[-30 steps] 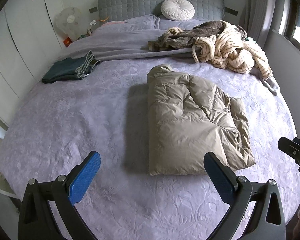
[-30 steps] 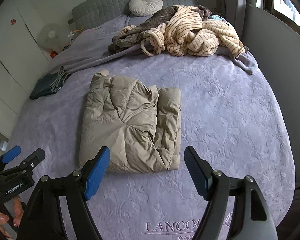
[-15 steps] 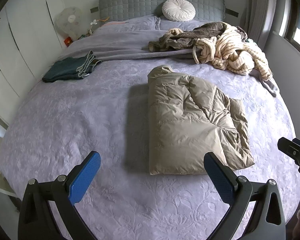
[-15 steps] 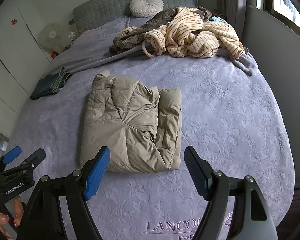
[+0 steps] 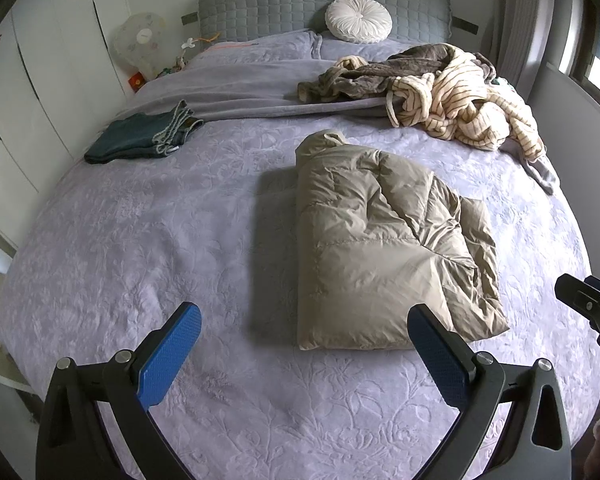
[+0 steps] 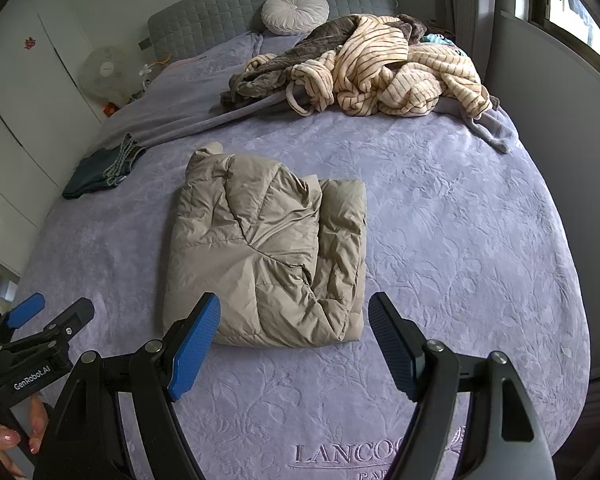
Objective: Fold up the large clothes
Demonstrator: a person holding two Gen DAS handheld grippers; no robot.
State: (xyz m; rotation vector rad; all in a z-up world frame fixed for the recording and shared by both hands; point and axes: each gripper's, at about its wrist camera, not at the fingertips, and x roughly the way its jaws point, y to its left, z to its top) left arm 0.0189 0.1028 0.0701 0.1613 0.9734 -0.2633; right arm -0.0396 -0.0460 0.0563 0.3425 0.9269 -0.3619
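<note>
Already the jacket [image 5: 384, 248] lay folded into a thick oblong near the middle of the bed [image 5: 140, 240], its long axis running from the foot of the bed toward the headboard [image 5: 300, 4], collar end farthest from both tools. Its near short edge sat just ahead of the right gripper [image 6: 294, 344], almost squarely between that tool's blue pads, whereas from the left gripper [image 5: 304, 356] the bundle lay ahead and off to the right, its near corner close to the right-hand pad. By that reading the right hand was the better placed for the near edge, the left for the bundle's long left side. Both pairs of jaws stood wide apart with nothing between them, clear of the fabric. Farther out, folded jeans [image 5: 140, 136] rested near the bed's left edge, and a heap of striped and brown robes [image 5: 452, 100] lay unfolded by the round cushion [image 5: 358, 19], likely the next large piece to take up.
</note>
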